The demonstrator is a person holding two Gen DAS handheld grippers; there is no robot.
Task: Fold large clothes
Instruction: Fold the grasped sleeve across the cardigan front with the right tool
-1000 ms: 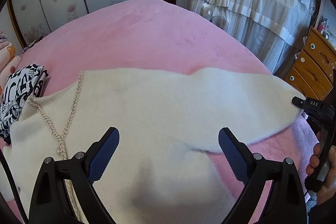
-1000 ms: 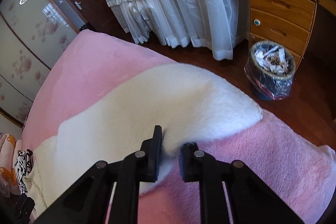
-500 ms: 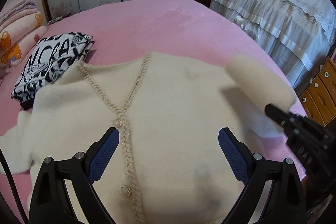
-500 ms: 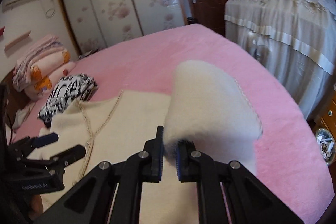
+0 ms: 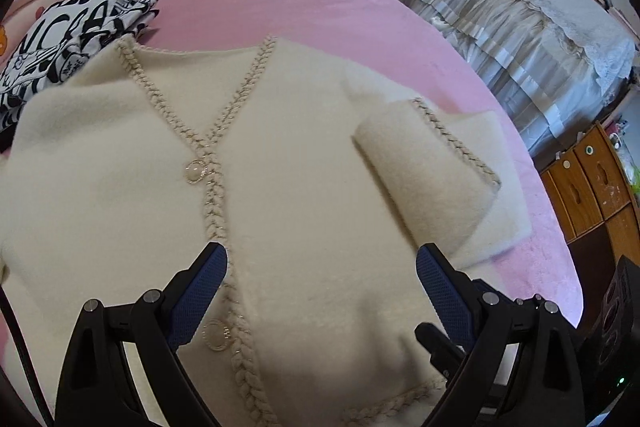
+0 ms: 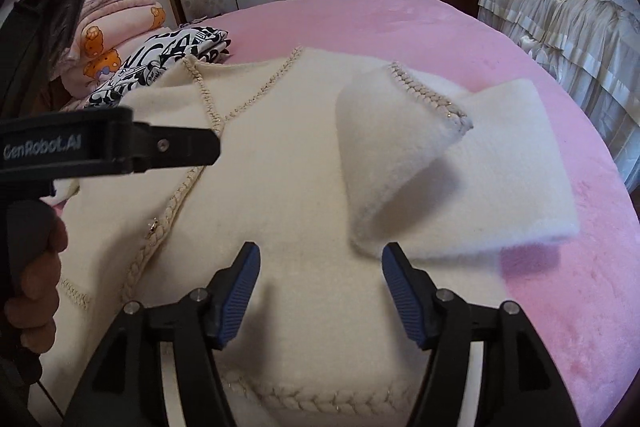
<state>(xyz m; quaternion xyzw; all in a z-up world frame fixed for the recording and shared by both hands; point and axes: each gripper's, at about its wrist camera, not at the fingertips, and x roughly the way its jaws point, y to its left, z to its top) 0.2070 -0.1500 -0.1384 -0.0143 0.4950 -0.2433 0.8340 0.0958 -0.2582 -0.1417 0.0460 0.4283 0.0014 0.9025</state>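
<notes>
1. The sleeve (image 6: 404, 163) of the cream cardigan (image 5: 304, 187), stretched out towards the right edge of the bed (image 5: 320, 7) a second ago, is now folded back over the cardigan's right side, its braided cuff (image 6: 428, 95) turned inward.
2. The right gripper (image 6: 320, 267), clamped on the sleeve before, is now spread apart and empty, just short of the fold.
</notes>
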